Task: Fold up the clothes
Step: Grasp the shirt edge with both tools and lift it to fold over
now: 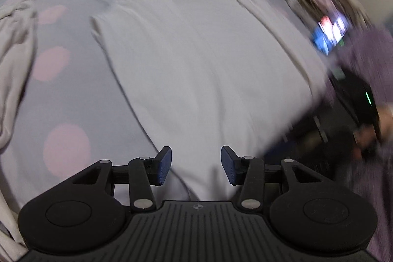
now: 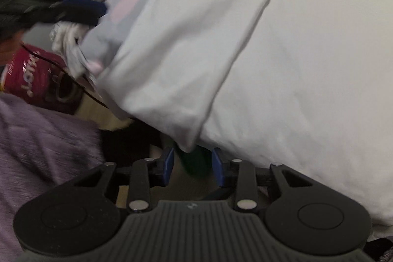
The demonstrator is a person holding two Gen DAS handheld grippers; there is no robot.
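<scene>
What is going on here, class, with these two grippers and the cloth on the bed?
A person is folding clothes with a handheld gripper in each hand. A white garment, already partly folded, lies flat on the pink-dotted bedsheet. The left gripper is open above its near edge, holding nothing. The right gripper is open too, just off the garment's corner. A crumpled cream garment waits alongside.

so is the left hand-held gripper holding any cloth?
No, the left hand-held gripper is open, nothing between its pads, above the white garment.
</scene>
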